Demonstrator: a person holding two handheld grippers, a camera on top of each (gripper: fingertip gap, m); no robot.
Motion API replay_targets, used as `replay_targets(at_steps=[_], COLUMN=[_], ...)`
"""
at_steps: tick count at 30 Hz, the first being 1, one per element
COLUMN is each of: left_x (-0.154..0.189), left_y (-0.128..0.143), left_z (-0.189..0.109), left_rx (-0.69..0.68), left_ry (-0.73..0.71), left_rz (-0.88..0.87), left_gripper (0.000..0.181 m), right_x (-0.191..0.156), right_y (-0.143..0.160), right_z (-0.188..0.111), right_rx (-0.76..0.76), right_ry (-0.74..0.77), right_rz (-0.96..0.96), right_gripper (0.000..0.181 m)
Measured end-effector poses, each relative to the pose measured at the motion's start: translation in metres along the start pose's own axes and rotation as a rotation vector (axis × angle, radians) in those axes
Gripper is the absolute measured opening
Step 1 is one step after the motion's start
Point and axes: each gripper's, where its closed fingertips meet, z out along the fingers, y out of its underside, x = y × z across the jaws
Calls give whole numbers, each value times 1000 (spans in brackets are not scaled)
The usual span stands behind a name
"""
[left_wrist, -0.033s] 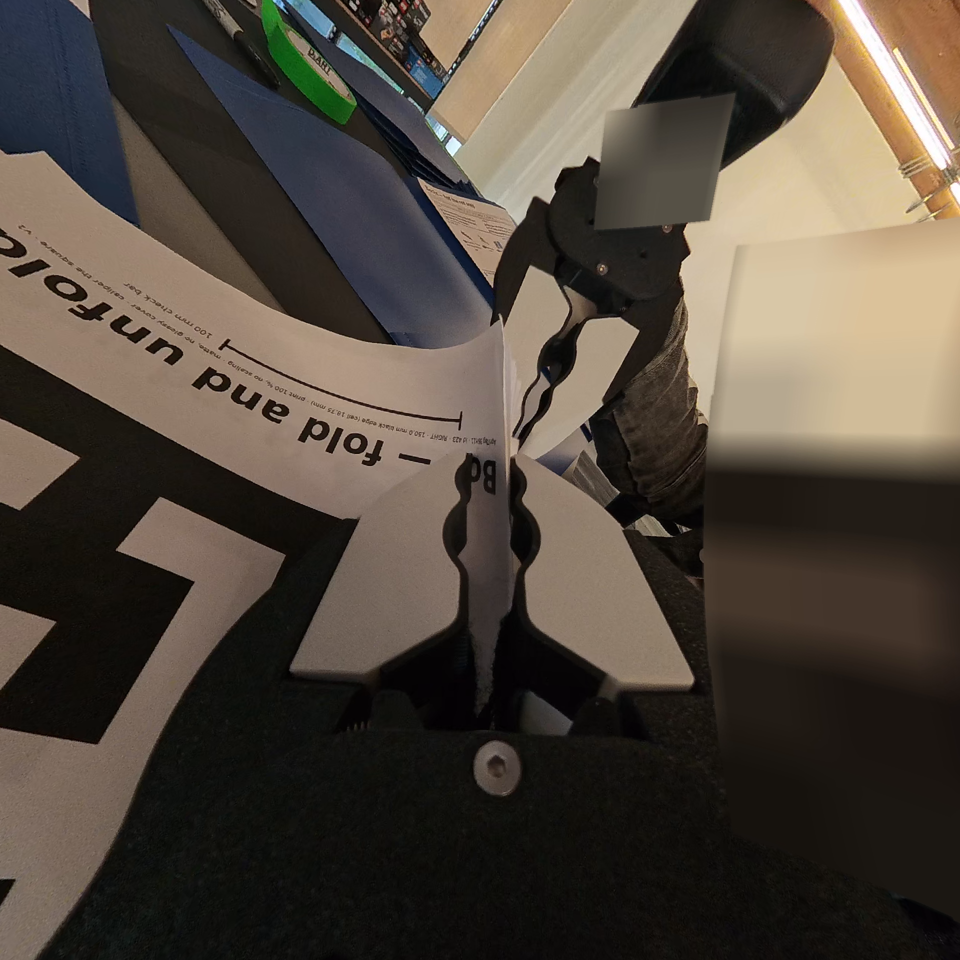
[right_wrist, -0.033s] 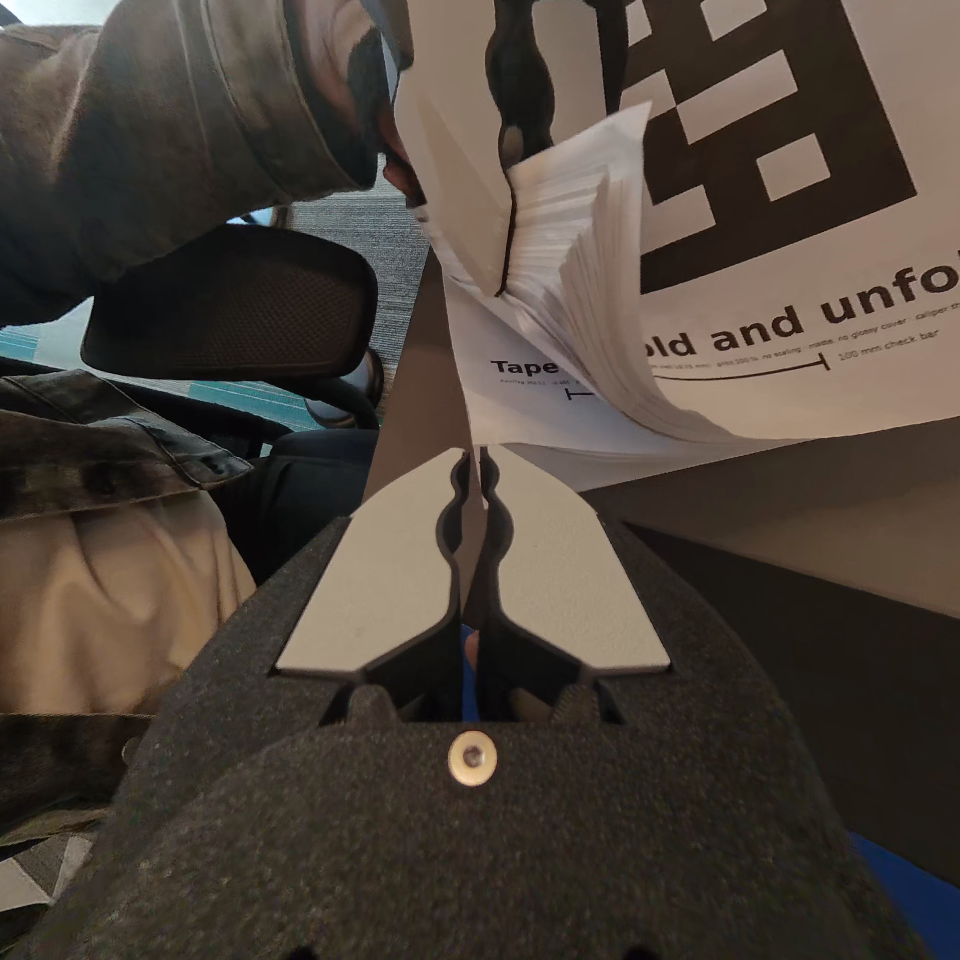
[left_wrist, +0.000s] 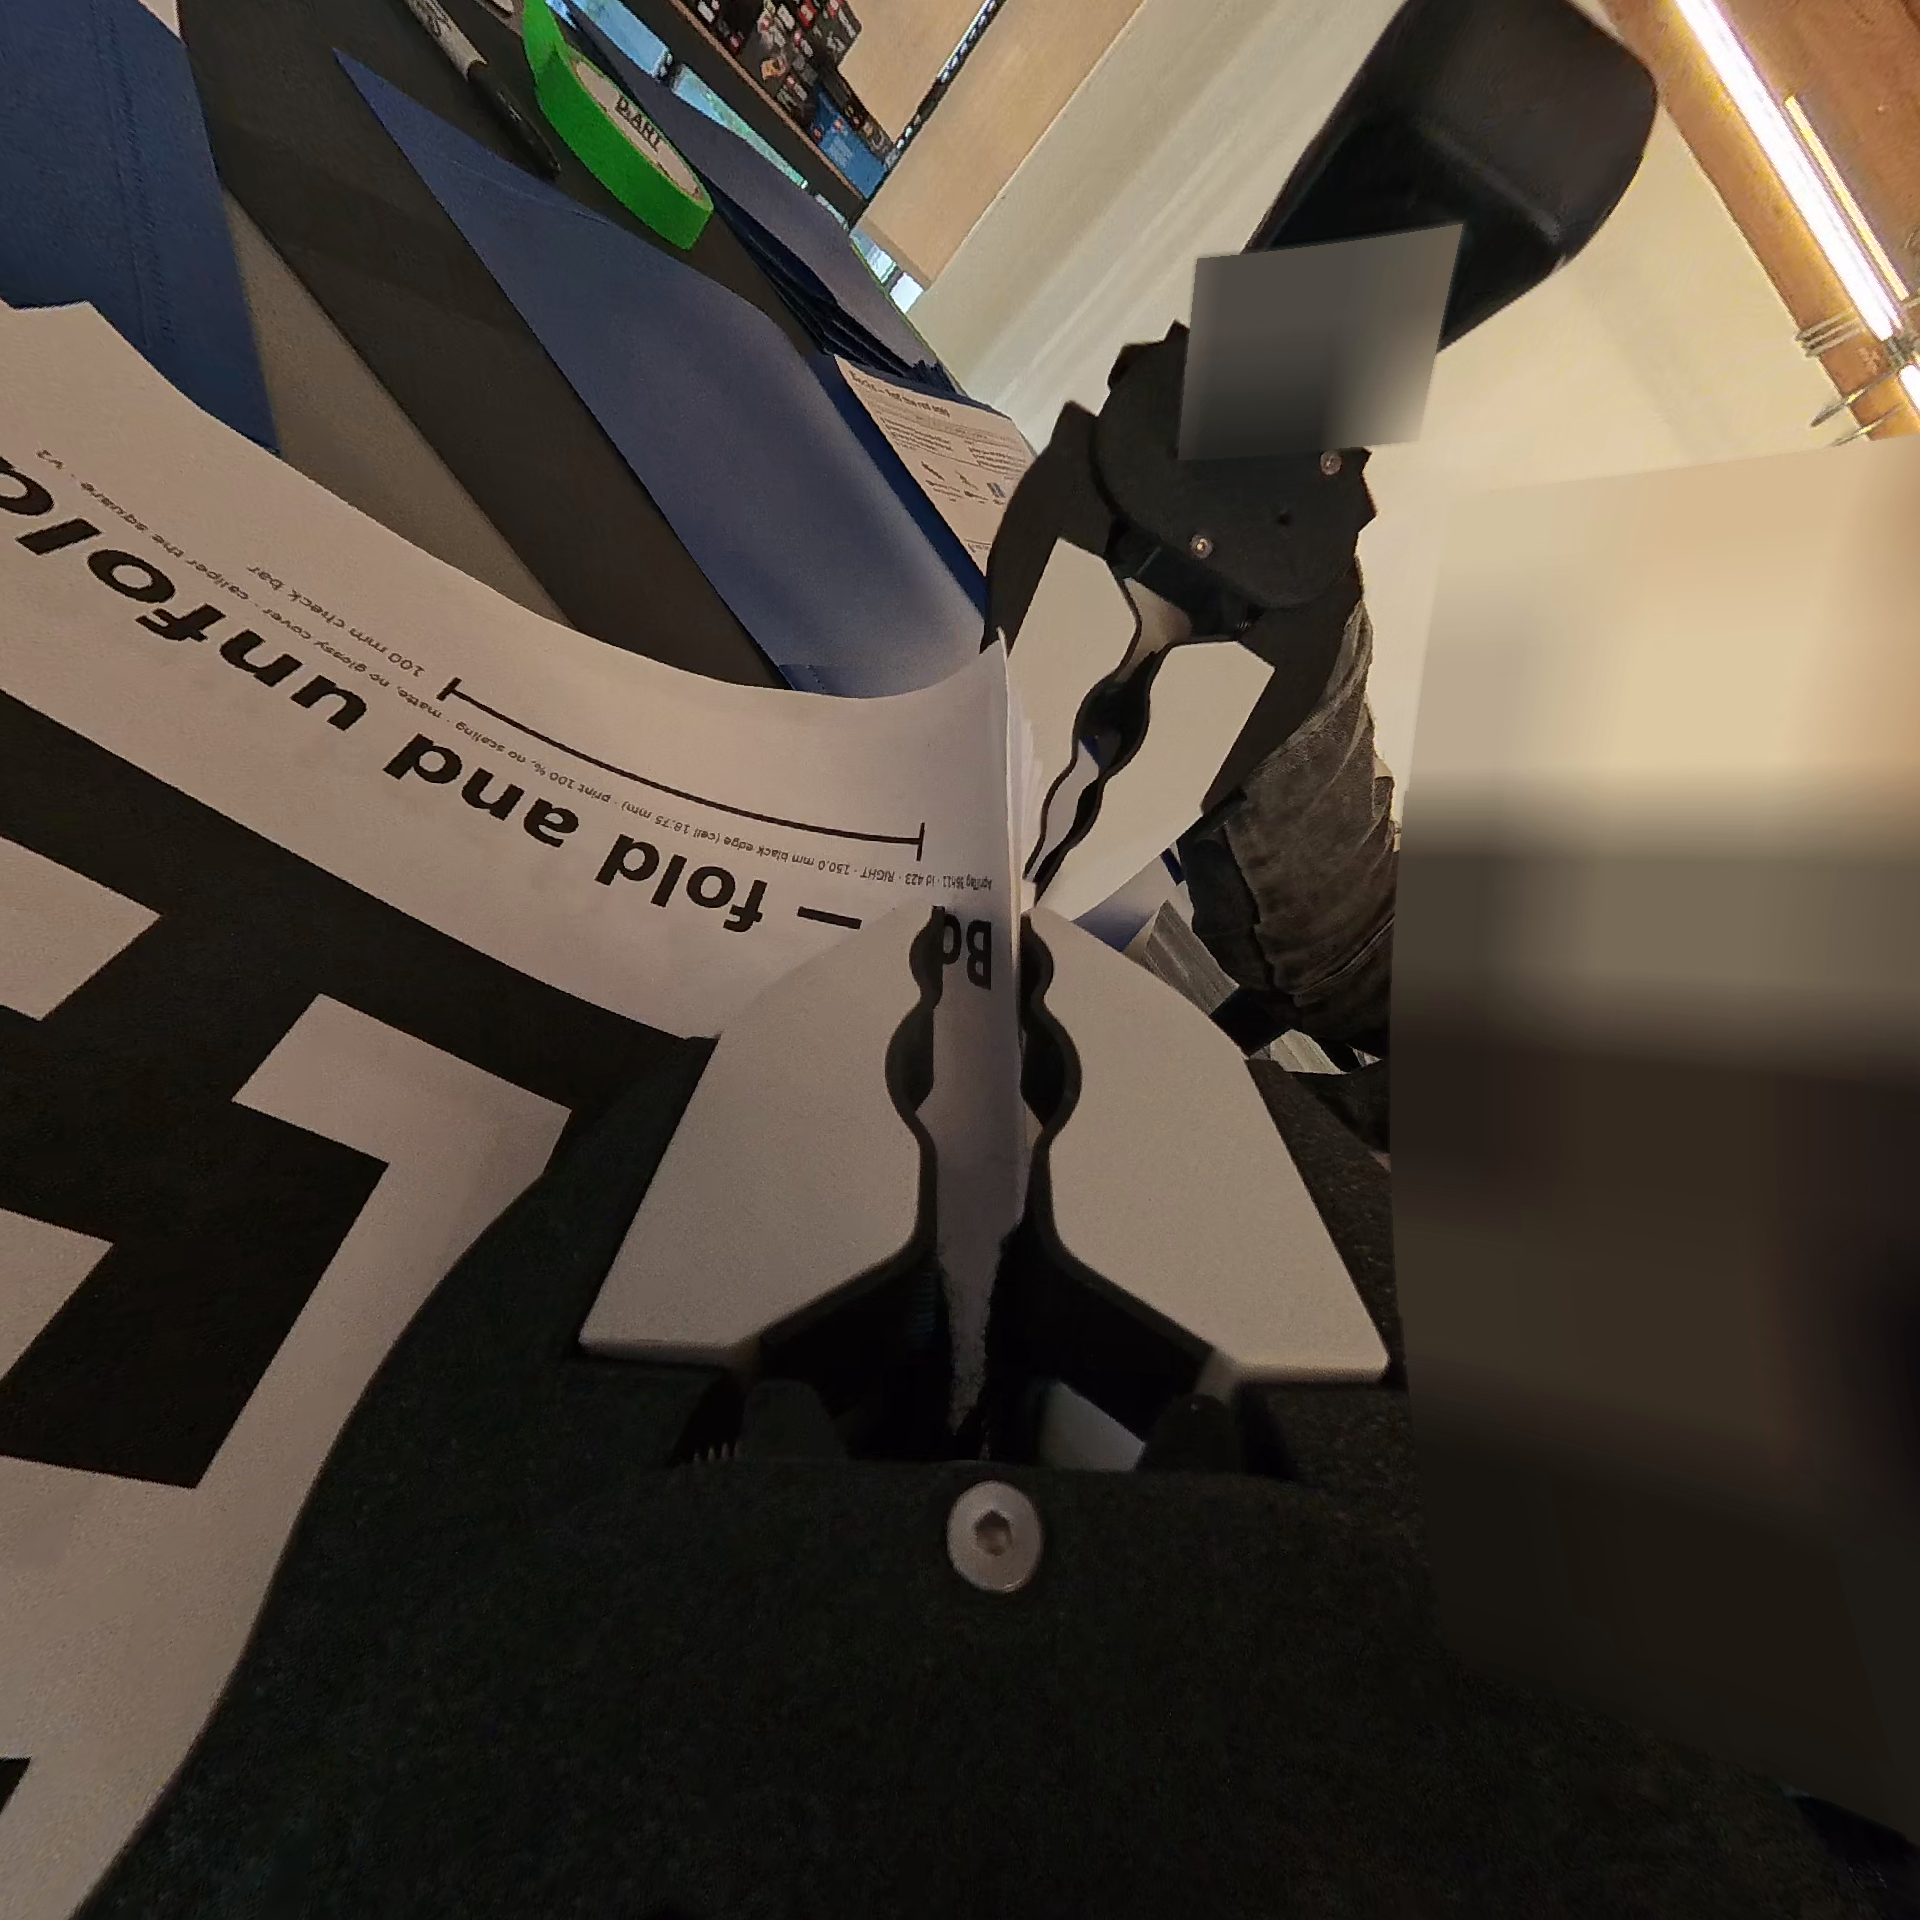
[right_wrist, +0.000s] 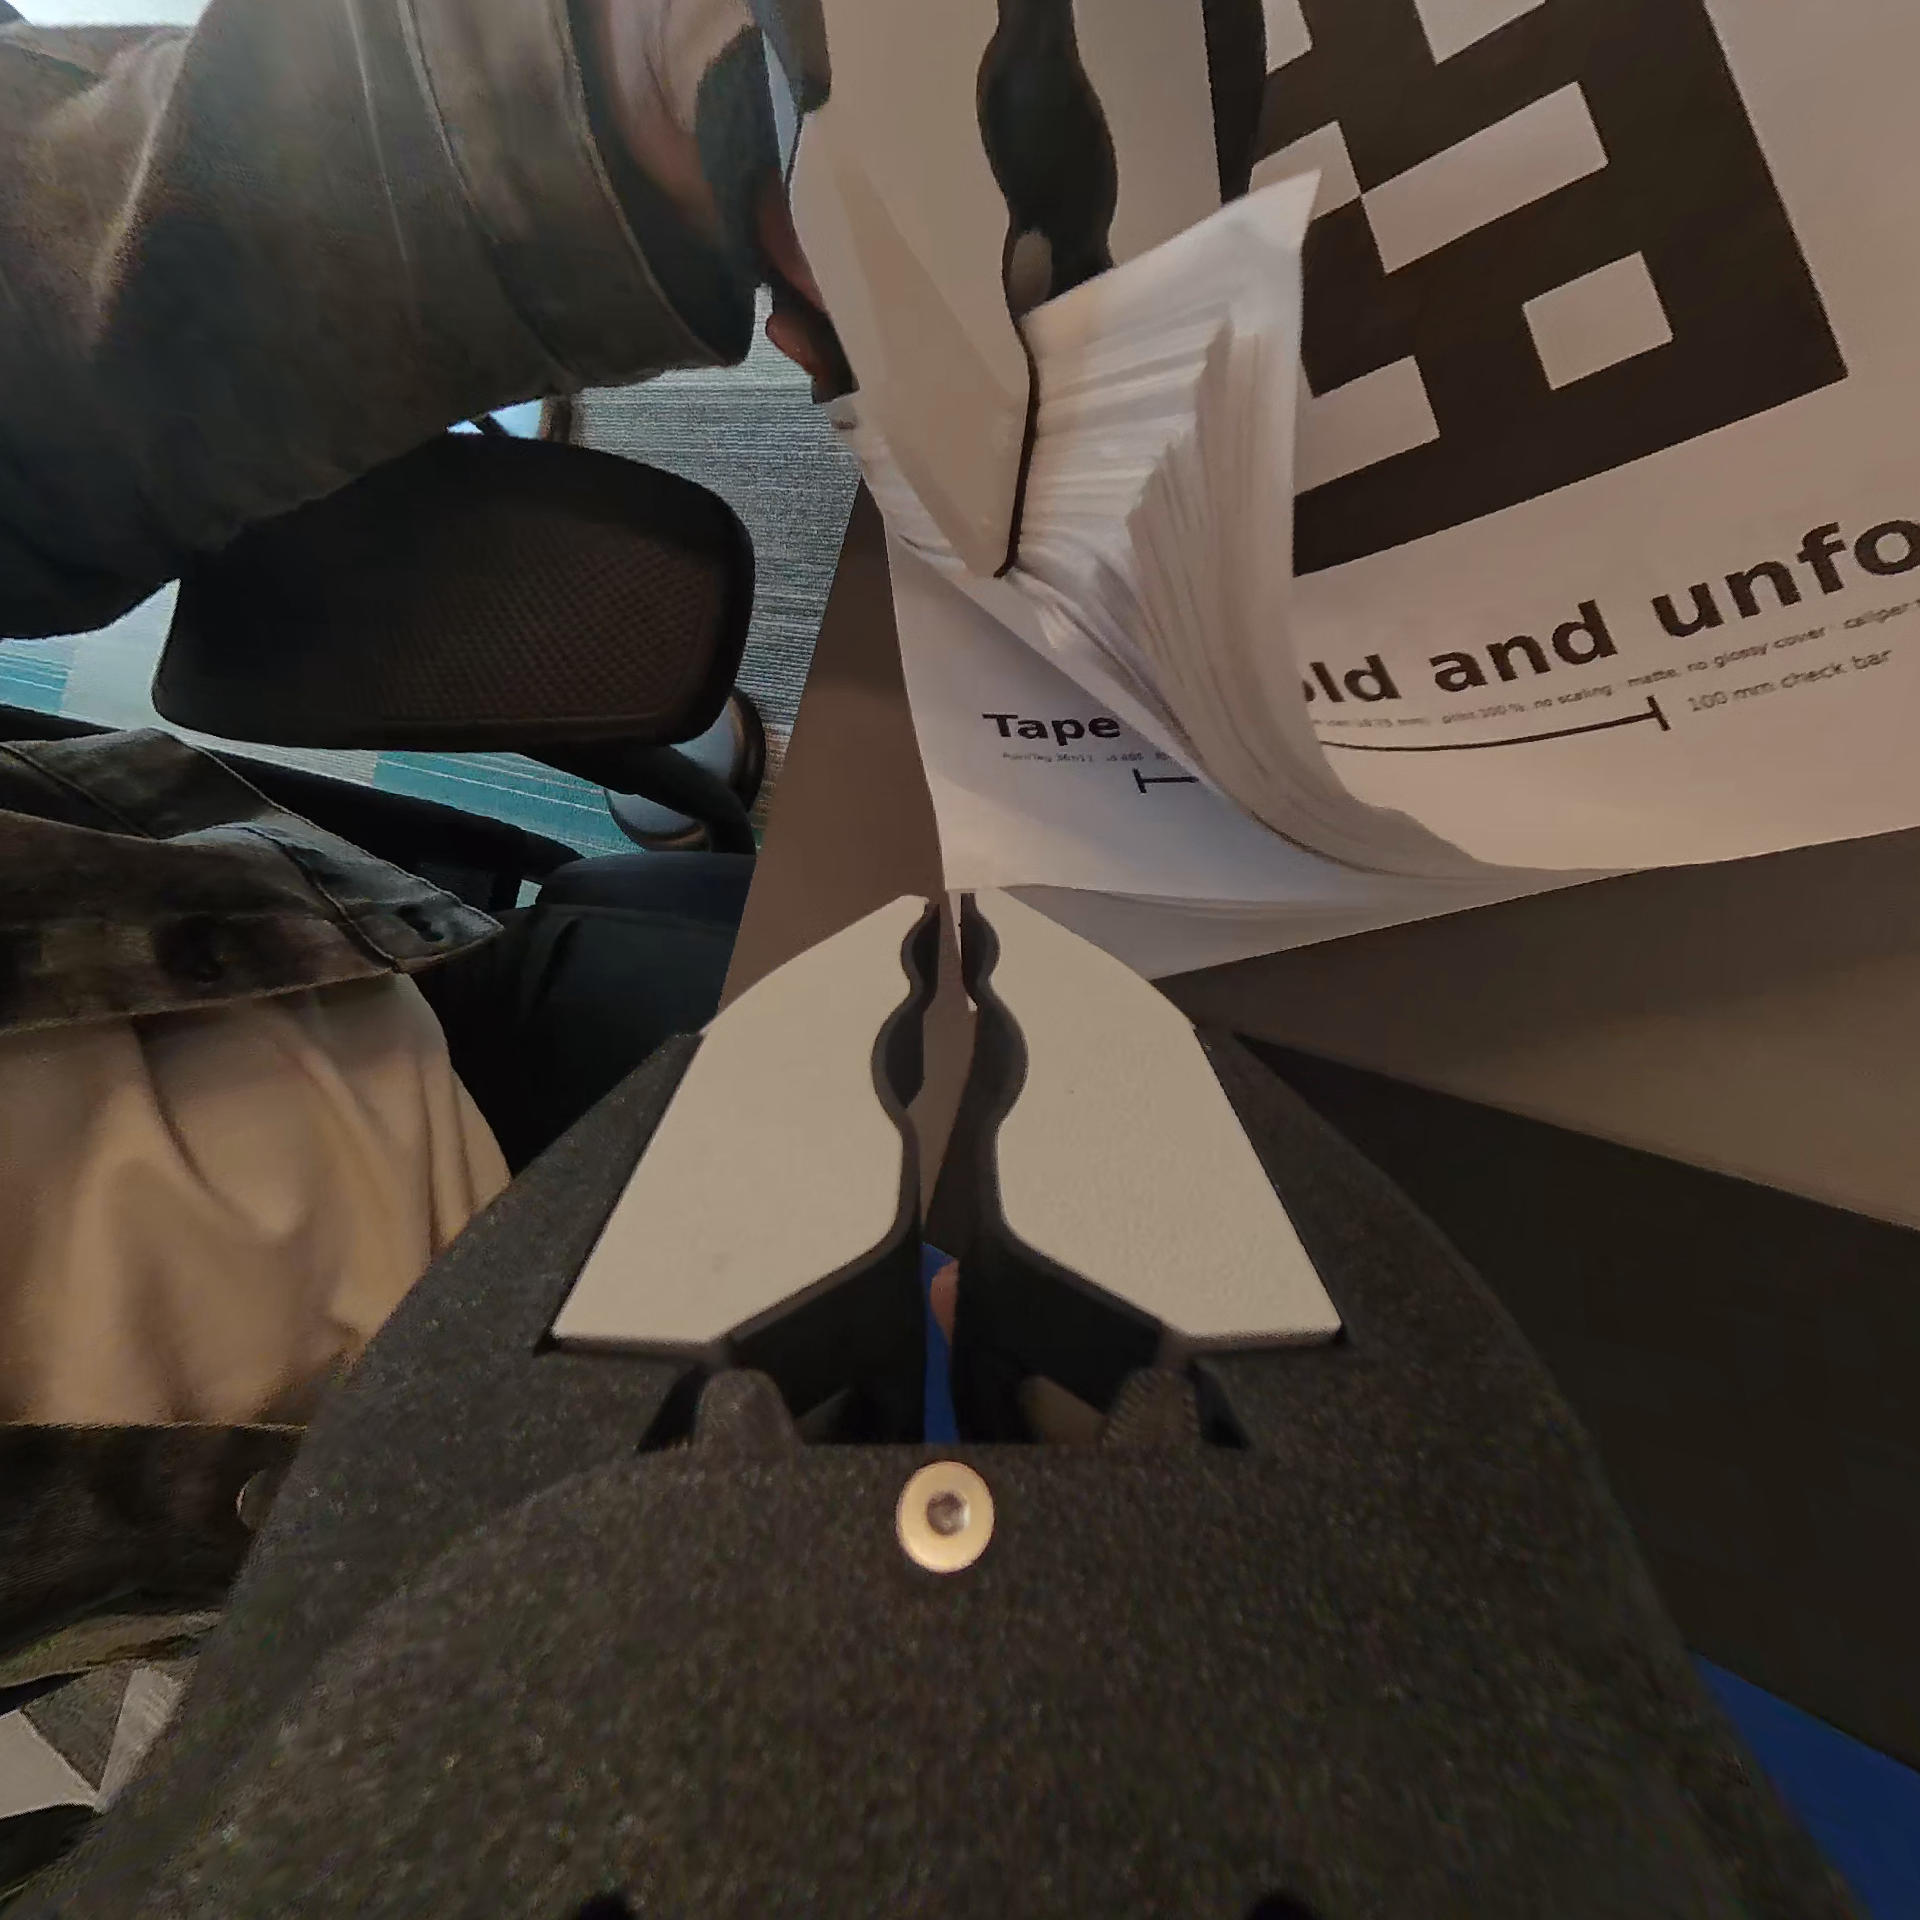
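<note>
Paper stack (left_wrist: 343, 665): it fills the left of the left wrist view. These are white printed sheets with a bold black square pattern, lying on the counter (right_wrist: 1558, 1049) and curling up toward the centre.
Green tape roll (left_wrist: 613, 135): upper left, well apart from both grippers, with a black marker (left_wrist: 509, 94) just beside it.
Blue sheets (left_wrist: 707, 416): spread flat behind the stack, upper centre-left.
Left gripper (left_wrist: 977, 935): dead centre, and it's clamped on the lifted corner of the paper stack, with the sheets running right down between the fingers.
Grip quality: it bites only the corner, and in the right wrist view the many sheets fan out below the hold. I'd judge them thin, slippery and prone to splay.
Right gripper (right_wrist: 948, 914): its fingers are drawn nearly together with a slim gap showing. I cannot tell whether a sheet is pinched edge-on.
Stack versus right gripper: the clamped corner hangs just above and beyond its tips, and a lower sheet's corner reaches down close to them.
Sleeve (left_wrist: 1309, 831): right of centre, behind the right gripper.
Chair headrest (left_wrist: 1455, 135): upper right, well clear.
</note>
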Motion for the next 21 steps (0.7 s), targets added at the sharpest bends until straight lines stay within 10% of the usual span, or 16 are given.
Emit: replay_targets(at_steps=[10, 21], left_x=[0, 0], left_y=[0, 0], left_z=[0, -1], left_rx=[2, 4], left_ry=[3, 4], left_rz=[-3, -6], left_gripper=[12, 12], right_x=[-10, 16], right_y=[-2, -45], right_z=[-10, -23], right_rx=[103, 532], right_ry=[50, 498], right_rz=[-124, -380], right_gripper=[14, 23])
